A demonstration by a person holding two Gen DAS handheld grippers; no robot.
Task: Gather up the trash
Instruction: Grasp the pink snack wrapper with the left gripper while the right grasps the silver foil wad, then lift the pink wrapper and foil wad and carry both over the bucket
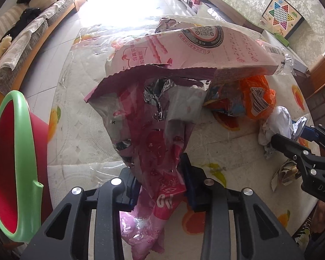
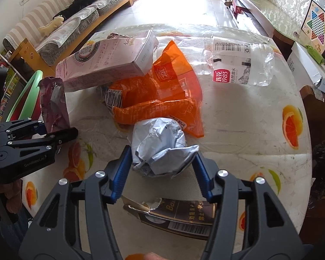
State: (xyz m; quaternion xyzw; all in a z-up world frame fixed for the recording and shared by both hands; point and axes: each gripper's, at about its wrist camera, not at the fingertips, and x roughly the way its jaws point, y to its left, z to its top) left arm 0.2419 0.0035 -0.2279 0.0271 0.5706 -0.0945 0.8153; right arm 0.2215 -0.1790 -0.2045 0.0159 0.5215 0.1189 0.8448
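Between the blue pads of the right gripper sits the crumpled paper ball, apparently clamped, while the left gripper pinches the pink wrapper; next, I judge, both go into the green-rimmed bin at its left.

Table w/ fruit-print cover holds pink box, orange bag, plastic bottle, crumpled paper, dark carton.

- Left gripper — jaws closed on pink wrapper, centre frame.
- Green-rimmed red bin at left edge.
- Right gripper at right, touching crumpled white paper.
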